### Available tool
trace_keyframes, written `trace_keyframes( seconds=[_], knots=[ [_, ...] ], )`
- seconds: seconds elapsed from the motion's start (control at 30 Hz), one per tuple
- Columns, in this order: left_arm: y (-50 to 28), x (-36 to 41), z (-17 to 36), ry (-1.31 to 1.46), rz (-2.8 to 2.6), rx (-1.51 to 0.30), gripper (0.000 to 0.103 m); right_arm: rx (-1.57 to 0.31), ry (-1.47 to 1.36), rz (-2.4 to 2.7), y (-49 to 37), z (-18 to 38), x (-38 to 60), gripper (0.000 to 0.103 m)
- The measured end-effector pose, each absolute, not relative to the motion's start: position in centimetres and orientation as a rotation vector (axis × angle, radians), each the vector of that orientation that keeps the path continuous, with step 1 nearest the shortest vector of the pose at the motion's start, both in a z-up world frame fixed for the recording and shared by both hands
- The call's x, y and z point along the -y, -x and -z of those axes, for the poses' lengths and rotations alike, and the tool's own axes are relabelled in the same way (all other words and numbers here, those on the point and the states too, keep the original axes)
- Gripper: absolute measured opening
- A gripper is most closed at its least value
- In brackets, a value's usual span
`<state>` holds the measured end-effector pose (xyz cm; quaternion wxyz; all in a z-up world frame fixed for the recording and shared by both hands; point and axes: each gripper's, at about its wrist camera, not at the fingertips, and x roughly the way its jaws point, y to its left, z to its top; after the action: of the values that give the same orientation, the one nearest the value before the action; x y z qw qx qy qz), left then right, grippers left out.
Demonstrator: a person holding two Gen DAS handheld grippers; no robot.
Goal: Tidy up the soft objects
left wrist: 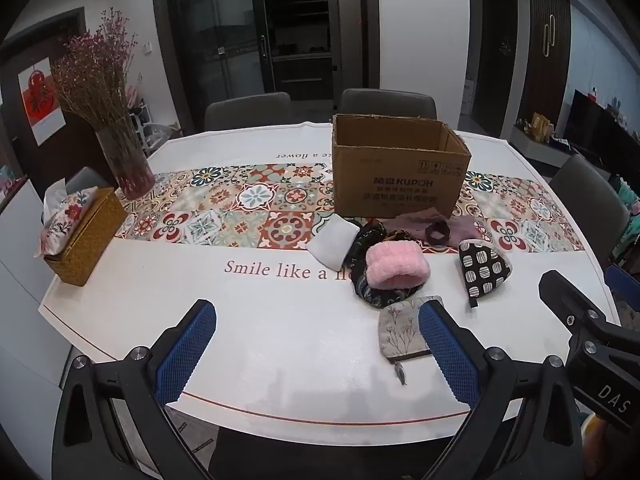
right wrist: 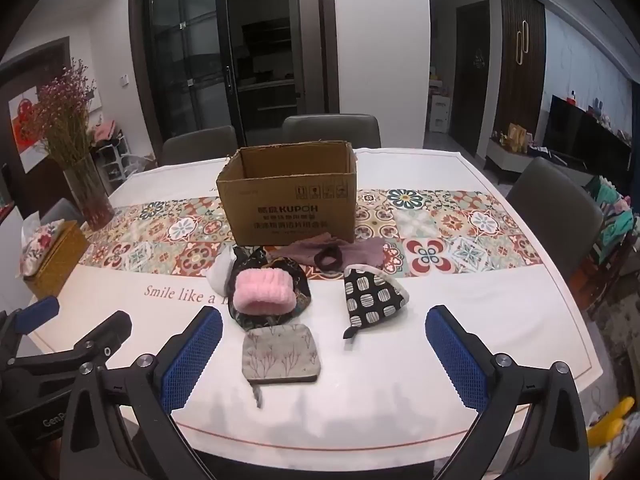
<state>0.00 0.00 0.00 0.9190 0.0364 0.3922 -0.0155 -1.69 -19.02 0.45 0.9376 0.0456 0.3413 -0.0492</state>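
Observation:
Soft items lie in a cluster in front of an open cardboard box [right wrist: 290,204] [left wrist: 400,168]. A fluffy pink band [right wrist: 264,294] [left wrist: 396,266] rests on a dark floral cloth [right wrist: 298,300], with a white pad [right wrist: 219,272] [left wrist: 332,240] to its left. A black-and-white patterned mitt [right wrist: 374,294] [left wrist: 484,268], a mauve cloth [right wrist: 360,250] with a dark scrunchie [right wrist: 328,258], and a grey branch-print pouch [right wrist: 280,354] [left wrist: 402,334] lie around them. My left gripper [left wrist: 316,344] is open over bare table, left of the pouch. My right gripper [right wrist: 324,354] is open, the pouch lying between its fingers, untouched.
A glass vase of dried flowers [left wrist: 124,156] and a woven tissue box [left wrist: 86,236] stand at the table's left end. Grey chairs [right wrist: 332,132] ring the table. The patterned runner [left wrist: 240,208] crosses the middle.

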Motion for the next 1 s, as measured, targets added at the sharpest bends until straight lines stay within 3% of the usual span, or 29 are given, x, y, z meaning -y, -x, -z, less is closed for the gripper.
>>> trace_keyframes(
  seconds=[1.0],
  knots=[
    [0.4, -0.3, 0.1, -0.076, 0.032, -0.789, 0.103, -0.712, -0.101, 0.108, 1.7, -0.1, 19.0, 0.103]
  ],
)
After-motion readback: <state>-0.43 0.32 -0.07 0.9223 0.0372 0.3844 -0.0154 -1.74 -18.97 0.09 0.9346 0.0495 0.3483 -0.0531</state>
